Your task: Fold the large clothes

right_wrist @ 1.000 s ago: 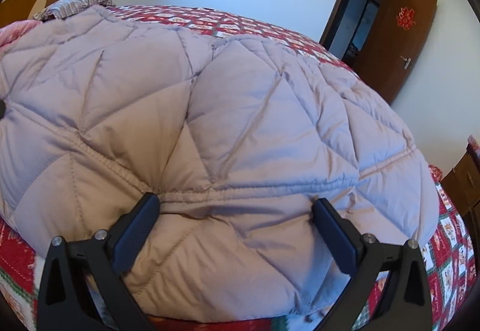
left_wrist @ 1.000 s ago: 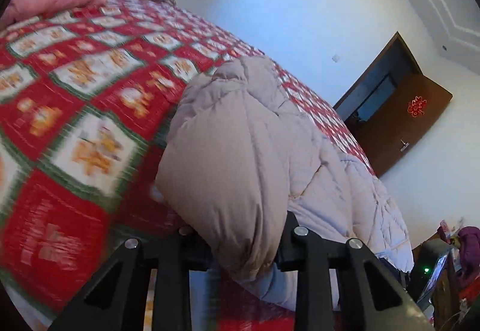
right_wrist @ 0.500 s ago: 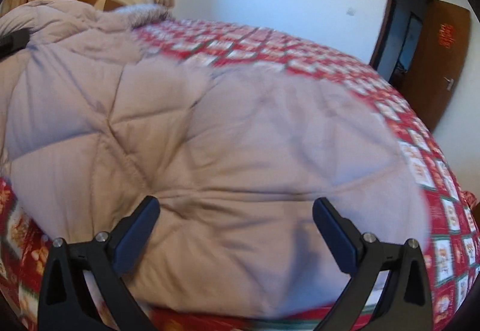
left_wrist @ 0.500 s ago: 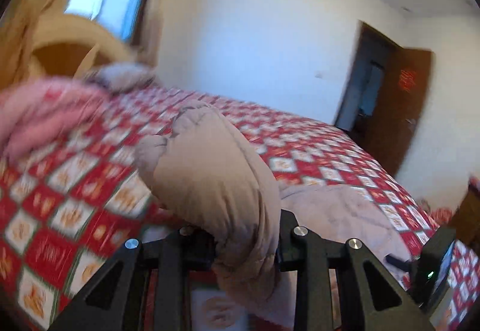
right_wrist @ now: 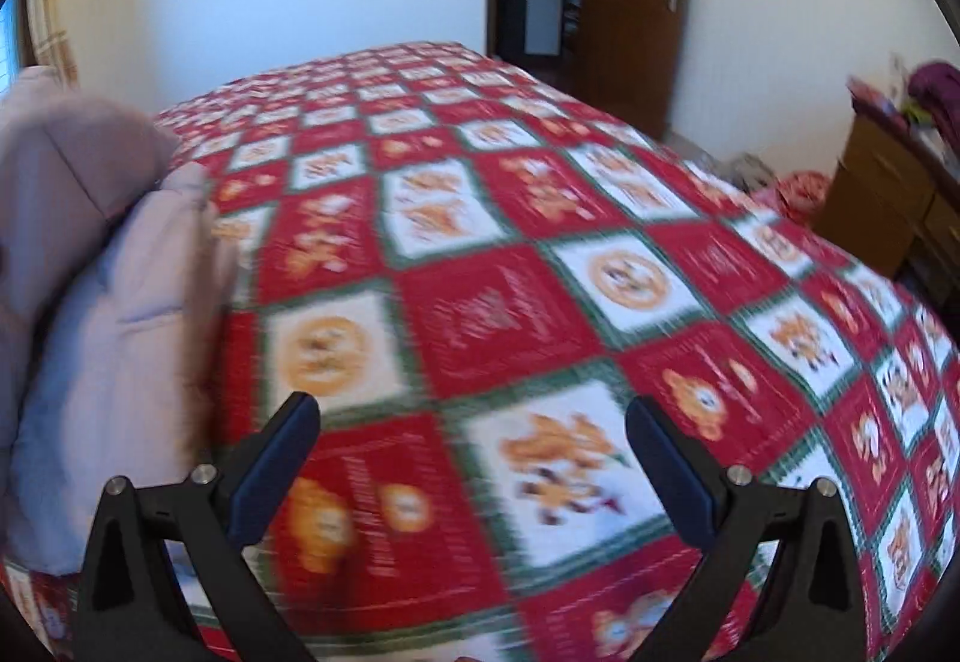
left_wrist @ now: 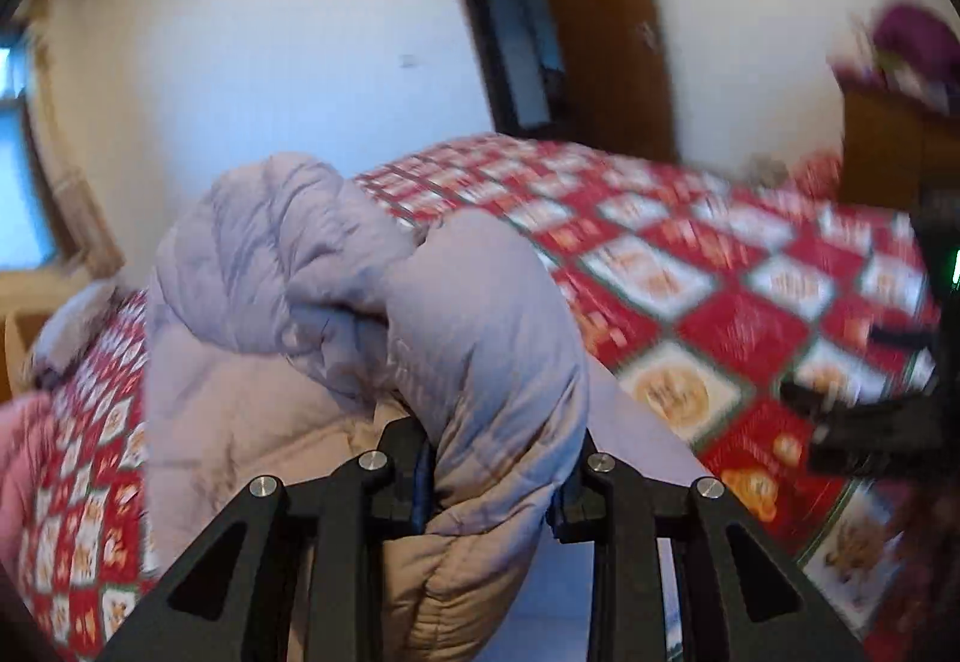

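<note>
A bulky grey-lilac quilted down jacket (left_wrist: 300, 272) lies bunched on a bed with a red, white and green patterned bedspread (left_wrist: 720, 272). My left gripper (left_wrist: 498, 482) is shut on a thick padded fold of the jacket, which bulges up between and over its fingers and is lifted off the bed. In the right wrist view the jacket (right_wrist: 108, 302) fills only the left edge. My right gripper (right_wrist: 471, 422) stands open over the bare bedspread (right_wrist: 540, 242), with nothing between its fingers. Both views are blurred by motion.
A brown door (right_wrist: 636, 2) stands open beside a dark doorway on the far wall. A wooden dresser (right_wrist: 888, 194) with purple things on top is at the right. A pink quilt (left_wrist: 24, 452) lies at the bed's left. A black device (left_wrist: 936, 302) with a green light shows at the right edge.
The left gripper rolled and swung across the bed, lifting its jacket fold with it. The right gripper moved off the jacket, which now lies at its left, and hangs over bare bedspread.
</note>
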A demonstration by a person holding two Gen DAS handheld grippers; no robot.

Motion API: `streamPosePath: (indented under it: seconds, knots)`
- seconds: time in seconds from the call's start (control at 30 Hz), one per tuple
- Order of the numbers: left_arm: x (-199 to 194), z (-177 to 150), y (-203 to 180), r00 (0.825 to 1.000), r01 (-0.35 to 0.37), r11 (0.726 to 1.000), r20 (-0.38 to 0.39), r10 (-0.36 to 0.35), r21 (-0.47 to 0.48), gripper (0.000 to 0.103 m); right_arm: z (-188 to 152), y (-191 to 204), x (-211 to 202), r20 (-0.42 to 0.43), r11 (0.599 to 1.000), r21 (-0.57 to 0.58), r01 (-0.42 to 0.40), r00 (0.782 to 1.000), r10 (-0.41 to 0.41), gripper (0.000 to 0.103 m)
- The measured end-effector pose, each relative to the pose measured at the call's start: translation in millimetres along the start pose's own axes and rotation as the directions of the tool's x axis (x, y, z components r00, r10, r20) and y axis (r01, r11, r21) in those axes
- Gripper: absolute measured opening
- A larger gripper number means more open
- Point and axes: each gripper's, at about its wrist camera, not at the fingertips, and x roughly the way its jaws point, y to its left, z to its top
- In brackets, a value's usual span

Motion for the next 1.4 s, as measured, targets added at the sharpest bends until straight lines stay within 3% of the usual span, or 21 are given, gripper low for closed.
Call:
streamPosePath:
  seconds: [0.1,0.2,0.27,0.33,0.43,0.67,0.87,0.97,1.07,1.2,1.3,1.4]
  knots:
    - [1.6,-8.1,-31.8,1.0,0.0,0.998,0.003,0.0,0.062,0.029,-9.5,-11.7,11.3,-0.024,1.0,0.008,0.013,1.0,-0.013,0.103]
    - [-2.2,-9.7,-36.3,1.0,-0.003,0.998,0.007,0.003,0.069,0.033,-16.7,-16.5,21.9,-0.047,1.0,0.02,0.004,0.999,-0.003,0.103]
    - [-5.6,-5.8,-37.5,1.0,0.001,0.998,0.005,-0.001,0.069,0.042,-20.6,-15.7,29.2,-0.063,1.0,0.019,-0.006,0.998,0.007,0.103]
    - [-9.5,-1.8,-42.8,1.0,0.023,0.998,0.002,-0.023,0.065,0.07,-23.5,-10.6,31.5,-0.057,1.0,0.002,0.008,0.998,-0.008,0.103]
    - [-19.8,6.1,-52.2,1.0,0.004,0.998,0.027,-0.006,0.067,0.083,-24.4,-7.8,31.8,-0.05,1.0,-0.01,0.007,0.999,-0.008,0.103]
    - [-50.5,22.1,-44.7,0.998,0.007,0.999,0.055,-0.009,0.041,0.084,-22.8,-7.8,34.1,-0.058,1.0,-0.017,0.01,0.998,-0.011,0.103]
    - [-92.2,33.7,-10.5,0.994,-0.003,1.0,0.106,0.002,0.013,0.088,-15.1,-4.3,37.4,-0.073,0.999,-0.029,0.019,0.997,-0.021,0.103]
    - [-99.8,33.3,24.2,0.993,-0.028,0.999,0.113,0.033,-0.046,0.092,-6.5,-1.7,35.5,-0.072,1.0,-0.026,0.015,0.997,-0.017,0.103]
    - [-83.5,25.7,76.1,0.993,-0.099,0.983,0.047,0.107,-0.152,0.092,6.1,3.1,32.1,-0.063,0.999,-0.029,0.013,0.998,-0.015,0.1]
    - [-55.8,5.0,141.6,0.977,-0.213,0.936,-0.054,0.206,-0.279,0.092,25.5,16.5,29.7,-0.069,0.998,-0.058,-0.008,0.998,0.004,0.084]
    - [-28.7,-5.9,168.1,0.967,-0.253,0.918,-0.123,0.225,-0.307,0.092,44.2,29.3,25.0,-0.058,0.997,-0.071,-0.021,0.998,0.017,0.073]
    - [1.2,-13.6,186.7,0.958,-0.276,0.899,-0.167,0.231,-0.34,0.092,68.7,42.7,16.8,-0.044,0.997,-0.062,-0.043,0.998,0.04,0.069]
